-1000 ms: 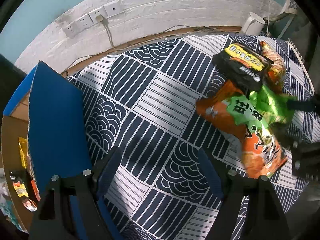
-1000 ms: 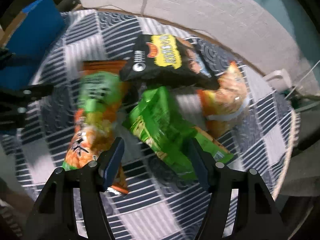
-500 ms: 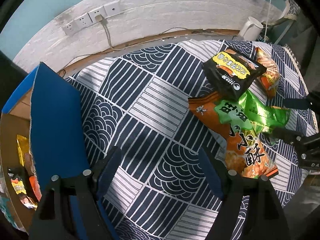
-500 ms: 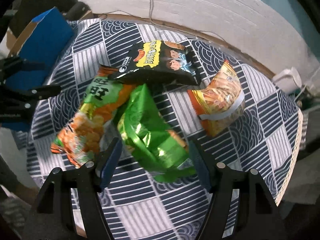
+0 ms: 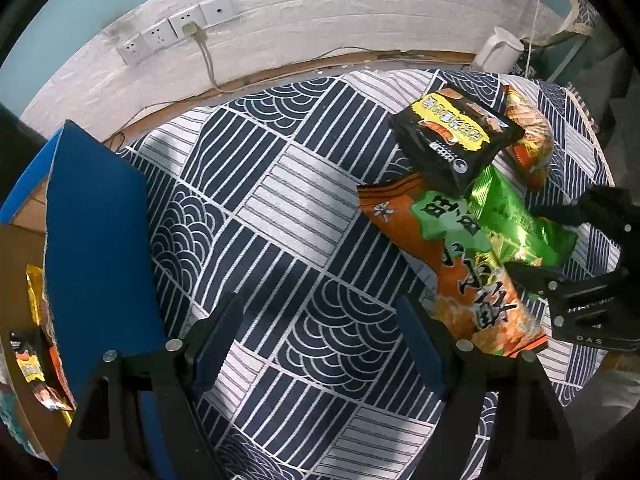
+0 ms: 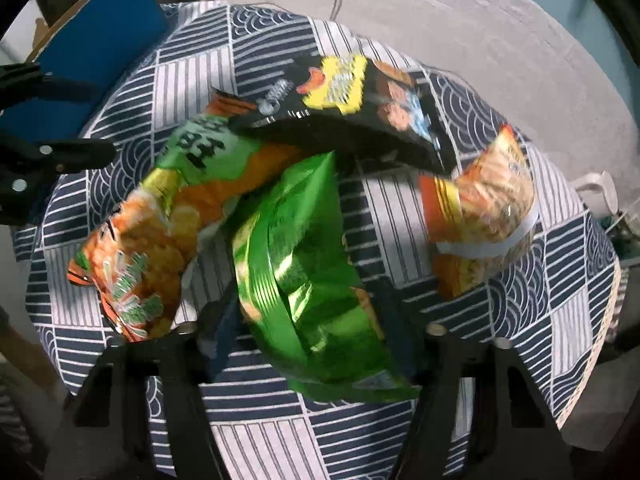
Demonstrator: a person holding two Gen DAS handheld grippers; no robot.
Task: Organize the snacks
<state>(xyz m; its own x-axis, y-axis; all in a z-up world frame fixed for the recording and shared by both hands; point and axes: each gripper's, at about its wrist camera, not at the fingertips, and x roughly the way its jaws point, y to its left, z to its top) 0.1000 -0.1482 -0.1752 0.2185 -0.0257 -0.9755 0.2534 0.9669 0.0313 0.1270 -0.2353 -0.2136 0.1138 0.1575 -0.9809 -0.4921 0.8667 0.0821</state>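
Right tool [image 6: 308,320] straddles the shiny green foil snack bag [image 6: 304,280], jaws wide, not clamped. It lies on the patterned tabletop [image 5: 280,200] amid other packets. Left tool [image 5: 320,332] hangs open, empty.

Patterned tablecloth [image 5: 288,208], orange snack bag [image 5: 460,264], striped orange bag [image 6: 488,208], blue box [image 5: 96,240]

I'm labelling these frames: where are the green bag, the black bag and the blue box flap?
green bag [image 6: 304,280]: right wrist view, its shiny middle.
black bag [image 5: 452,136]: left wrist view, its printed front.
blue box flap [image 5: 96,232]: left wrist view, its flat face.
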